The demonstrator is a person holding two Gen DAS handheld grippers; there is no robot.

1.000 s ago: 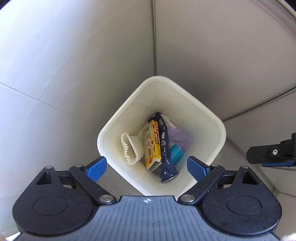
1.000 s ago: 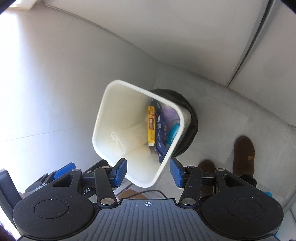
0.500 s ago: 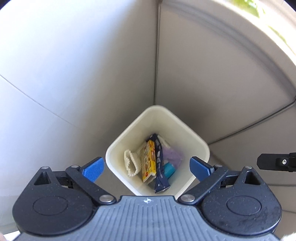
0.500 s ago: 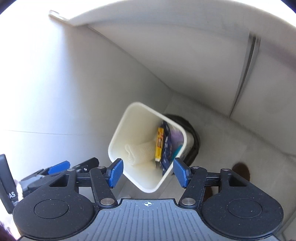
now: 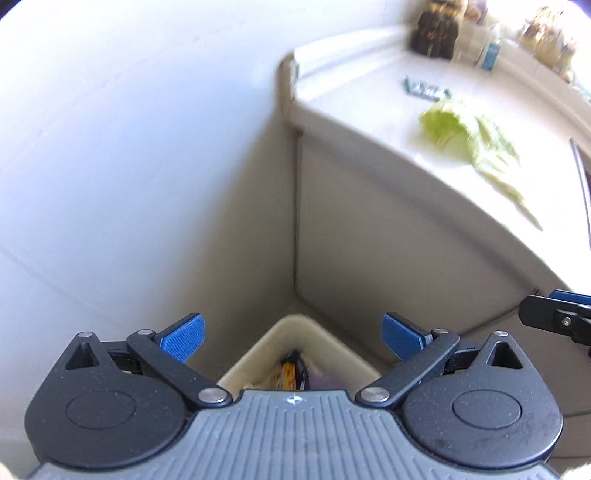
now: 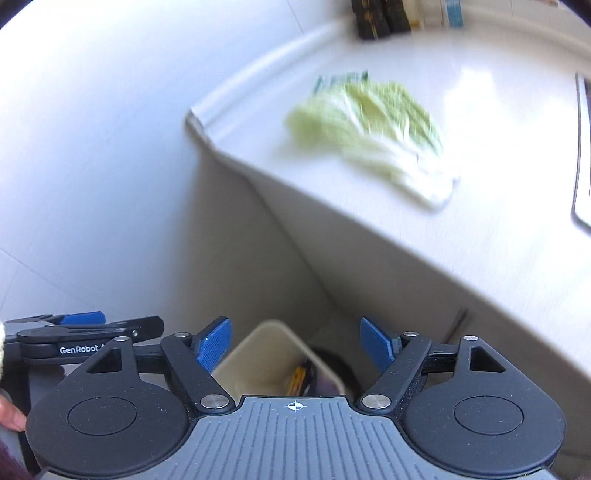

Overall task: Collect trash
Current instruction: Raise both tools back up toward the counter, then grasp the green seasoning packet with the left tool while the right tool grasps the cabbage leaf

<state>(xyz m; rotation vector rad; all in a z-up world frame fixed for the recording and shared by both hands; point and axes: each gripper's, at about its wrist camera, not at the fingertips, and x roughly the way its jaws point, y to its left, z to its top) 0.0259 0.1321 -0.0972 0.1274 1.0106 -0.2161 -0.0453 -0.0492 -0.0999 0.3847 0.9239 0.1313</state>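
Left wrist view: looking down past the left gripper (image 5: 291, 338), blue pads (image 5: 183, 338) standing wide apart with nothing between them, having just been opening. Sitting low in the corner between wall (image 5: 129, 166) and cabinet (image 5: 388, 240), beneath the spread jaws: cream trash bin (image 5: 295, 328), showing a yellow packet (image 5: 288, 374) and a dark wrapper beside it inside. Lying on the white counter (image 5: 351, 92) up right: blurred green leafy vegetable (image 5: 469, 140), with a small green-and-white wrapper (image 5: 426, 88) just beyond it and dark jars (image 5: 436, 31) at the back edge. Poking in at the right edge: part of the right gripper (image 5: 557, 319).

Right wrist view: right gripper (image 6: 295, 345) also spreading, jaws having just been opening, gripping nothing. Showing between the pads below: the same trash bin (image 6: 258, 347), with the yellow packet (image 6: 297, 378) inside and a dark round object (image 6: 343, 369) just behind it. Lying on the counter (image 6: 498, 147) above: the leafy vegetable (image 6: 369, 133), motion-blurred. Reaching in at the left: left gripper (image 6: 85, 325), with a fingertip (image 6: 13, 417) of the person's hand at the edge.
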